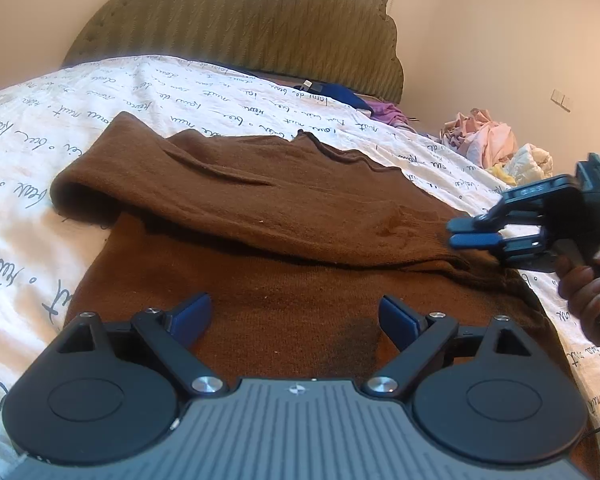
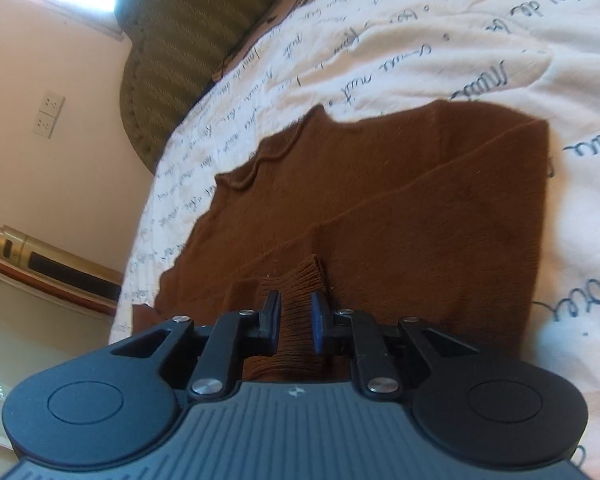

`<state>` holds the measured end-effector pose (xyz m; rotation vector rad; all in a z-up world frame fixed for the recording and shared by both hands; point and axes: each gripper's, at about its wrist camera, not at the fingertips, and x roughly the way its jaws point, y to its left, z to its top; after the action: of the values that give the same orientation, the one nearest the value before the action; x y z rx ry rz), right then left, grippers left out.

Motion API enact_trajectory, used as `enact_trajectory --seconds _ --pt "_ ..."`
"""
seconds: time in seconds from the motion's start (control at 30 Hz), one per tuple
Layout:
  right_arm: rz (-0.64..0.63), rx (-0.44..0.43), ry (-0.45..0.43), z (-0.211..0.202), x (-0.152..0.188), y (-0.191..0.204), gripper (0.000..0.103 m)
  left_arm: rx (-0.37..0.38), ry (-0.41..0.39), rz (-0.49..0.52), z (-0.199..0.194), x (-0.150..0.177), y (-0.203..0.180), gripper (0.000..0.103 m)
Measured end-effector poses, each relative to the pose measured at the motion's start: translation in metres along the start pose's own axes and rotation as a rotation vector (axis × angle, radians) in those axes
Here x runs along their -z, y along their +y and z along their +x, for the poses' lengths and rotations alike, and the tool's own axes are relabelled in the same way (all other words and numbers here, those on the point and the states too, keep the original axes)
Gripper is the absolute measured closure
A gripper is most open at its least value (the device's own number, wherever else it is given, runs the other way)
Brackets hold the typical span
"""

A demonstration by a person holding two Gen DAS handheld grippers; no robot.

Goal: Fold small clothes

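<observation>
The left gripper (image 1: 295,318), nearest the lens in the left wrist view, is hovering with its jaws spread wide and nothing between them, its blue pads (image 1: 192,314) standing apart just above the lower body of the brown sweater (image 1: 284,240). The sweater is lying flat on the bed's white quilt (image 1: 100,92), which is printed with dark cursive script. One sleeve (image 1: 204,196) is lying folded across the chest, its ribbed cuff (image 2: 300,320) ending at the garment's right edge. In the right wrist view, the right gripper (image 2: 296,322) is showing its jaws drawn close together with that cuff lying between the pads; whether the pads are actually pressing on the knit cannot be told. In the left wrist view the same gripper (image 1: 458,232) is appearing at the right margin, held by a person's hand (image 1: 584,288), its tips resting at the sleeve end. Beyond the sweater, an olive upholstered headboard (image 1: 260,28) is rising at the head of the bed. A blue item (image 1: 340,94) and a purple one (image 1: 384,112) are lying near it, and a pile of pale pink and yellow clothes (image 1: 496,144) is sitting toward the far right. Wall sockets (image 2: 48,114) are showing on the cream wall.
</observation>
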<state>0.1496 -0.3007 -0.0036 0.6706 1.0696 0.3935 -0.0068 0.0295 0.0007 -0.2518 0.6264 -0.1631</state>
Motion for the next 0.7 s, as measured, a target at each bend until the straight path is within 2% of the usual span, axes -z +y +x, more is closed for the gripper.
enact_trajectory --seconds 0.17,0.2,0.23,0.3,0.43,0.7 --pt "-0.038 0.004 -0.012 0.000 0.001 0.007 0.084 0.002 -0.001 -0.002 0.000 0.000 0.000 0.013" --pt "-0.039 0.005 -0.022 -0.004 -0.001 0.006 0.076 0.003 -0.001 -0.003 0.000 0.000 0.000 0.013" --pt "-0.039 0.017 -0.034 -0.007 -0.002 0.005 0.064 0.004 -0.001 -0.004 0.000 0.000 0.000 0.013" --pt "-0.035 0.017 -0.058 -0.013 -0.004 0.000 0.051 0.007 -0.001 -0.005 0.000 0.000 0.001 0.013" --pt "0.002 -0.015 -0.052 -0.008 -0.004 -0.008 0.051 0.008 -0.002 -0.007 0.000 0.001 0.001 0.012" --pt "-0.052 -0.044 0.015 0.012 0.004 0.013 0.050 0.008 -0.002 -0.007 0.000 0.001 0.001 0.012"
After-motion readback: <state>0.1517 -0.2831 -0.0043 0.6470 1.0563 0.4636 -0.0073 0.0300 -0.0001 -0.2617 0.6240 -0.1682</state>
